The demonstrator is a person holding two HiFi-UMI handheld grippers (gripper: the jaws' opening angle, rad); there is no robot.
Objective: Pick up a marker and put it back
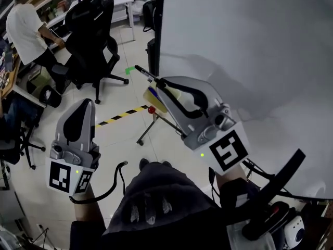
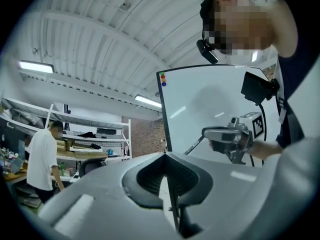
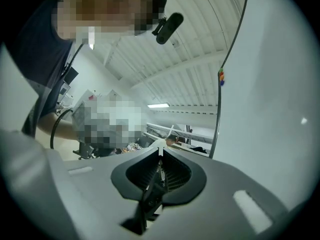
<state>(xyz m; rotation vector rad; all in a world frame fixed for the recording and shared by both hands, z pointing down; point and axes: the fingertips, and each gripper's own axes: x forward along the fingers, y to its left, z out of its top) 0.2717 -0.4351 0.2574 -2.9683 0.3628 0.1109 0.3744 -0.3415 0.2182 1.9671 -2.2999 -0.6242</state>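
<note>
A: Far left first. The left gripper [image 1: 84,104]?
B: Clenched on nothing — jaws pressed together along one thin seam. Past its tips stand a black office chair [image 1: 91,33] and, further left, a person [image 1: 23,27] in a white shirt at a desk.
A: To its right?
B: On the floor, a strip of yellow-and-black tape [image 1: 122,113] runs toward a red knob [image 1: 151,110] on a thin-legged stand [image 1: 147,129]. Both lie below the right gripper [image 1: 157,83] in the head view.
A: And that one?
B: Grasping the marker [image 1: 145,73]. The dark barrel sits pinched between the jaws; its black end pokes out past the fingertips, up and to the left.
A: Touching the whiteboard [image 1: 250,46]?
B: Cannot tell. The board rises just to the right of that gripper. In the left gripper view the marker's end shows against the board's lower left part — three small magnets [image 2: 163,79] sit at the board's top corner, well above it.
</note>
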